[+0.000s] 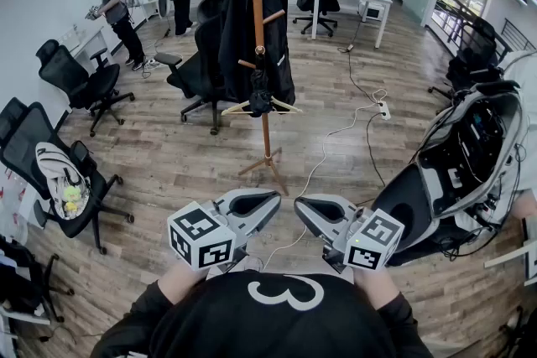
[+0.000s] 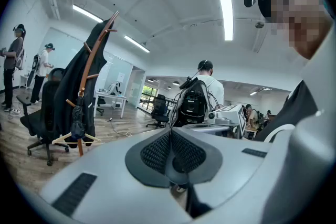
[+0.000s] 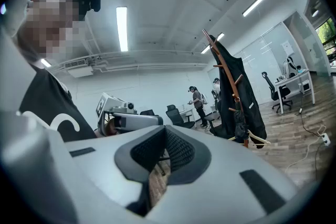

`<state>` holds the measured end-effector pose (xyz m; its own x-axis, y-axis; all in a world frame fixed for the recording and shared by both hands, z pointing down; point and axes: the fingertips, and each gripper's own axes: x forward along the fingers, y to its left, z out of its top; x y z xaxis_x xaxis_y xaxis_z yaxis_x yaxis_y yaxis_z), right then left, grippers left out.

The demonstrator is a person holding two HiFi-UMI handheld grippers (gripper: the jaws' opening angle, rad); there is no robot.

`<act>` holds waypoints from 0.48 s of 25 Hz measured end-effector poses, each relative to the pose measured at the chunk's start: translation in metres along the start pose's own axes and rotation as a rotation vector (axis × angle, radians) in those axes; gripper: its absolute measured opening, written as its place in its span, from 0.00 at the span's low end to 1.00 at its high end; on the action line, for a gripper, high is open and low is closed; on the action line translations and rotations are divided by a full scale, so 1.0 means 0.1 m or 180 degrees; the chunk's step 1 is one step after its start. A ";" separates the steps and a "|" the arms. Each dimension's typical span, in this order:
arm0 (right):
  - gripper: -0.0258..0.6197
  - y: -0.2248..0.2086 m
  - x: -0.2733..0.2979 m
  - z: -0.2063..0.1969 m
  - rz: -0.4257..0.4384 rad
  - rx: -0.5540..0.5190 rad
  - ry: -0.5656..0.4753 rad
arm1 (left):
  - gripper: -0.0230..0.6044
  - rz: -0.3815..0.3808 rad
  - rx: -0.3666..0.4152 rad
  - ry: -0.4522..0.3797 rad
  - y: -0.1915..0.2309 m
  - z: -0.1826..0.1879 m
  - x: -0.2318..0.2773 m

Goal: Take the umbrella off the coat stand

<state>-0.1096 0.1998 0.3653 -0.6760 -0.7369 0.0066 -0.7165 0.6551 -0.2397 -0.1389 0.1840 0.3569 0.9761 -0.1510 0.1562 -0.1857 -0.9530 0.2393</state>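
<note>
A wooden coat stand [image 1: 266, 138] rises from the floor some way ahead of me, with a dark coat [image 1: 281, 38] draped over it. A small folded black umbrella [image 1: 260, 92] hangs from a low peg, just above a pale clothes hanger [image 1: 285, 106]. The umbrella also shows in the left gripper view [image 2: 78, 120] and in the right gripper view [image 3: 241, 126]. My left gripper [image 1: 267, 201] and right gripper [image 1: 304, 207] are held close to my chest, tips facing each other, far from the stand. Both are shut with nothing held, seen in close-up on the left gripper [image 2: 170, 131] and the right gripper [image 3: 164, 128].
Black office chairs [image 1: 197, 71] stand left of the stand and along the left wall. A power strip [image 1: 384, 109] and its cable [image 1: 323, 155] lie on the wood floor to the right. A large black and white rig [image 1: 466, 155] fills the right side. Two people [image 1: 113, 8] stand at the back left.
</note>
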 end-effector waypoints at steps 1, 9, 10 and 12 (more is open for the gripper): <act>0.08 0.01 -0.04 0.00 0.0002 -0.0008 0.0002 | 0.07 0.0003 0.0002 -0.0004 -0.04 0.00 0.02; 0.08 -0.02 -0.16 0.06 -0.0017 -0.0044 -0.0023 | 0.07 -0.0024 0.0067 -0.0023 -0.12 0.05 0.12; 0.08 -0.04 -0.16 0.05 -0.0023 -0.0047 -0.0017 | 0.07 -0.0028 0.0074 -0.0020 -0.12 0.05 0.14; 0.08 -0.08 -0.16 0.02 -0.0043 -0.0049 -0.0011 | 0.07 -0.0034 0.0089 -0.0011 -0.13 0.03 0.17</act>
<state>-0.0926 0.2066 0.3648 -0.6656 -0.7463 0.0064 -0.7282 0.6475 -0.2245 -0.1194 0.1925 0.3534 0.9784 -0.1415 0.1505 -0.1720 -0.9616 0.2141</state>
